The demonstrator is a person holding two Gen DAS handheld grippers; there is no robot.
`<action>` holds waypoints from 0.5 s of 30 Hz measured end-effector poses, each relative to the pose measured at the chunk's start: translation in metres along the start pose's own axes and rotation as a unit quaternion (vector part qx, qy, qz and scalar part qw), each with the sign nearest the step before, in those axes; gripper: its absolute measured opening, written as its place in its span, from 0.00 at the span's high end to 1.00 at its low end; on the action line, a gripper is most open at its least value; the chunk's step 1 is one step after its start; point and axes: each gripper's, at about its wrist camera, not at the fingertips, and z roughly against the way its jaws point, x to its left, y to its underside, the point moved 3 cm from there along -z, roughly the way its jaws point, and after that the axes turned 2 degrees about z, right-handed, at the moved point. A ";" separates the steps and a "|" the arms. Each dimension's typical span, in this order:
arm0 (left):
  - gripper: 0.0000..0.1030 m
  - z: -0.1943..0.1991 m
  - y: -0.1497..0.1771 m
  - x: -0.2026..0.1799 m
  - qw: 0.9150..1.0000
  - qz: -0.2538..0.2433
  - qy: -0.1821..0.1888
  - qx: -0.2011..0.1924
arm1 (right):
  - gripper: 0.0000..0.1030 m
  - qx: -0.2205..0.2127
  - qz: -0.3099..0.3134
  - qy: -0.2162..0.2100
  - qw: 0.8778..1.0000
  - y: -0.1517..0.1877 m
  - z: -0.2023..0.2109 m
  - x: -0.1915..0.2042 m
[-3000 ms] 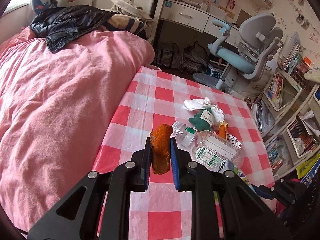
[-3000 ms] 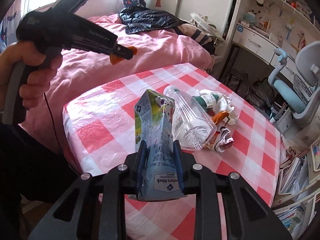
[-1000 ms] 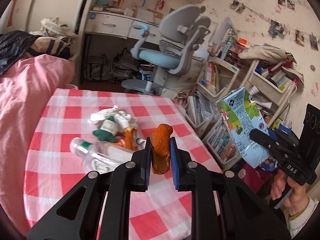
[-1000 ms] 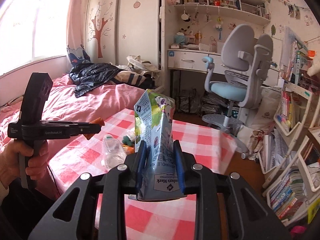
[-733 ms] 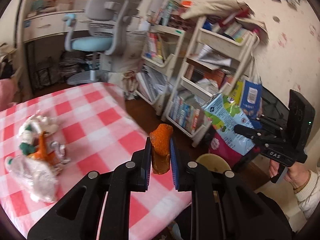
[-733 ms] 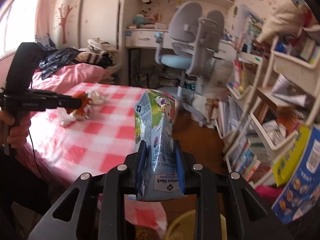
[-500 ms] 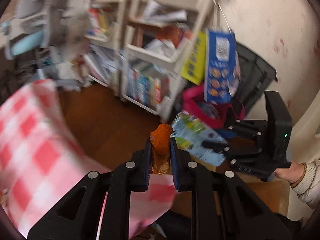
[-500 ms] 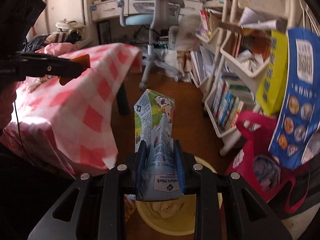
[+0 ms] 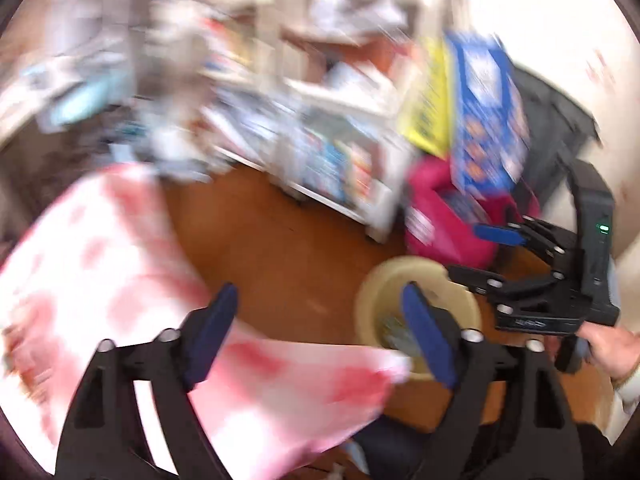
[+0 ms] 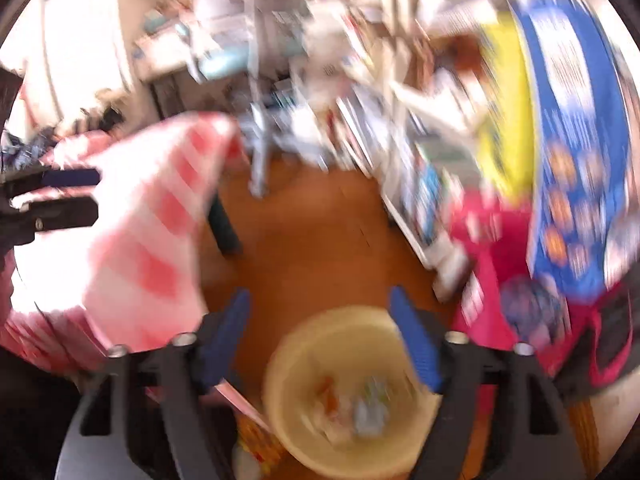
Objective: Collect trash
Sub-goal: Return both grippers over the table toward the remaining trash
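Item: round pale-yellow plastic waste bin (image 10: 304, 364), set on the brown wooden floor (image 10: 304, 240) just beside the hanging corner of the red-and-white checked cloth over the surface (image 9: 100, 264). Location: directly below the right tool (image 10: 320, 340); low and to the right of the left tool (image 9: 320, 328) in the left wrist view.

Contents: blurred scraps are seen in the bin, one orange (image 10: 328, 394), one pale blue-grey and green (image 10: 370, 404). Exact identity cannot be told through the motion blur.

Left tool: blue-padded fingers spread wide, nothing held between them.

Right tool: blue-padded fingers likewise spread wide and empty, poised above the bin mouth.

Handling notes (judged): the trash is taken to be light, thin-walled and easily crushed; a carton or wrapper is expected to buckle under a hard squeeze, and smooth plastic to slip. A hold across a flat, firm part, near a folded edge or a neck, is advised, with moderate pressure. The bin itself appears light and could tip if struck on the rim.

Surroundings: white shelving packed with books (image 9: 332, 160), a pink bag (image 10: 496, 248) and a blue printed bag (image 10: 576, 160) are noted close by.
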 end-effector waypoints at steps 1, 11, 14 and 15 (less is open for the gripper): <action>0.15 0.022 0.002 0.022 0.999 0.020 -0.020 -0.020 | 0.22 -0.026 0.009 -0.010 1.000 -0.019 0.007 0.019; 0.07 0.188 0.055 0.230 0.942 0.215 -0.208 -0.154 | 0.07 -0.161 0.068 -0.151 0.973 -0.126 0.026 0.224; 0.07 0.212 0.082 0.272 0.923 0.258 -0.242 -0.151 | 0.07 -0.136 0.153 -0.148 0.968 -0.112 0.012 0.273; 0.07 0.218 0.088 0.282 0.918 0.259 -0.263 -0.144 | 0.07 -0.144 0.177 -0.140 0.964 -0.109 0.014 0.284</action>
